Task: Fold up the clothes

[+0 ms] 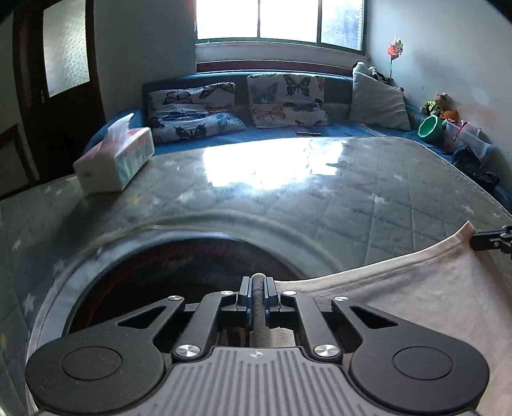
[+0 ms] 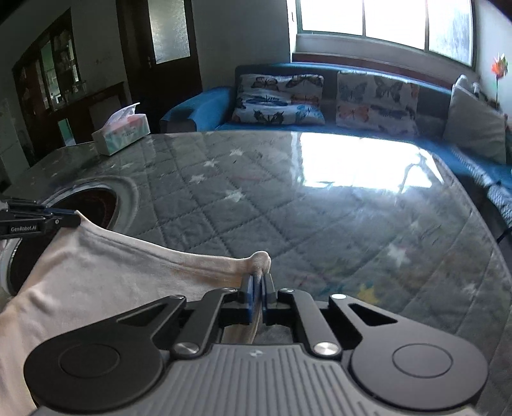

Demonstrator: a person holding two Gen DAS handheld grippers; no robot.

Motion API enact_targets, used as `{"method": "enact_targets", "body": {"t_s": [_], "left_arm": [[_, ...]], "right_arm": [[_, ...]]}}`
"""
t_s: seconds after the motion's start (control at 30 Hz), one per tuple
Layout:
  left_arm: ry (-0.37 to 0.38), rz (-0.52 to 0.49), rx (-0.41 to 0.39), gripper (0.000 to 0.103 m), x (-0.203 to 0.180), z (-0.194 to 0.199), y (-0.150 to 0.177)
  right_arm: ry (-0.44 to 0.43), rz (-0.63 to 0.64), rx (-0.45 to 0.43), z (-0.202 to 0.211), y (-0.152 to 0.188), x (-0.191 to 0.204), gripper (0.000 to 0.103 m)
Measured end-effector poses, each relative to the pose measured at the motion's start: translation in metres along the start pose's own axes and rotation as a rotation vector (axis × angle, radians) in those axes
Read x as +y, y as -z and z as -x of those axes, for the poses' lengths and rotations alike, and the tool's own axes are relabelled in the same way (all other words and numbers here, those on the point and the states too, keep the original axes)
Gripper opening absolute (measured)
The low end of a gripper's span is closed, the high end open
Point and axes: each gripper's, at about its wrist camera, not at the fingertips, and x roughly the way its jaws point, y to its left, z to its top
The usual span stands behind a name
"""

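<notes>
Left gripper (image 1: 258, 289): fingers closed on a bunched corner of a pale cream garment (image 1: 400, 288), a small roll of fabric protruding past the fingertips. Right gripper (image 2: 258, 288): fingers likewise clamped on the opposite corner of the same garment (image 2: 96, 272), a knob of cloth standing above the tips. The hemmed edge of the garment runs taut between the two grip points; in the right wrist view the left gripper (image 2: 68, 220) appears at the far left, pinching its corner.

The garment lies at the near edge of the tabletop (image 2: 288, 198), which carries a grey quilted cover with pale stars under a glossy clear sheet. The cloth partly overlaps a round dark opening (image 1: 179, 262) in that cover, on the left gripper's side.

A tissue box (image 1: 116, 160) stands on the far left part of the tabletop, well apart from the garment. Beyond the tabletop runs a blue sofa (image 2: 198, 112) bearing two butterfly-print cushions (image 1: 288, 99) and a grey cushion (image 1: 379, 102). A green bowl (image 1: 430, 126) sits tilted at the sofa's right end, near soft toys (image 1: 436, 104). A bright window (image 1: 278, 19) lies behind.
</notes>
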Motion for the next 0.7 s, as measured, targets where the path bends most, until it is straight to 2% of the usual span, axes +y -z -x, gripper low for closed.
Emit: {"method": "enact_targets", "body": {"t_s": [0.2,0.3,0.4,0.5,0.57,0.6,0.7], "left_arm": [[-0.005,-0.018,-0.002,0.008,-0.003,-0.027,-0.015],[-0.010,-0.021,0.003,0.013,-0.003,-0.040,-0.020],[-0.010,-0.004,-0.004,0.016,0.002,-0.035,-0.020],[-0.015,0.025,-0.024,0.028,0.006,-0.020,-0.018],[-0.009,0.050,-0.050,0.032,0.009,0.001,-0.012],[-0.011,0.062,-0.059,0.035,0.011,0.011,-0.008],[-0.013,0.111,-0.079,0.040,0.015,0.043,0.012]], "right_arm": [[0.042,0.003,-0.001,-0.019,-0.014,-0.011,0.004],[0.052,0.012,0.019,-0.031,-0.014,-0.013,0.009],[0.062,0.018,0.009,-0.027,-0.014,-0.013,0.015],[0.051,0.031,-0.012,-0.013,-0.013,-0.008,0.018],[0.024,0.060,-0.020,-0.001,-0.010,0.000,0.032],[0.001,0.079,-0.020,0.008,-0.007,0.006,0.035],[-0.071,0.139,0.003,0.023,0.008,0.028,0.037]]}}
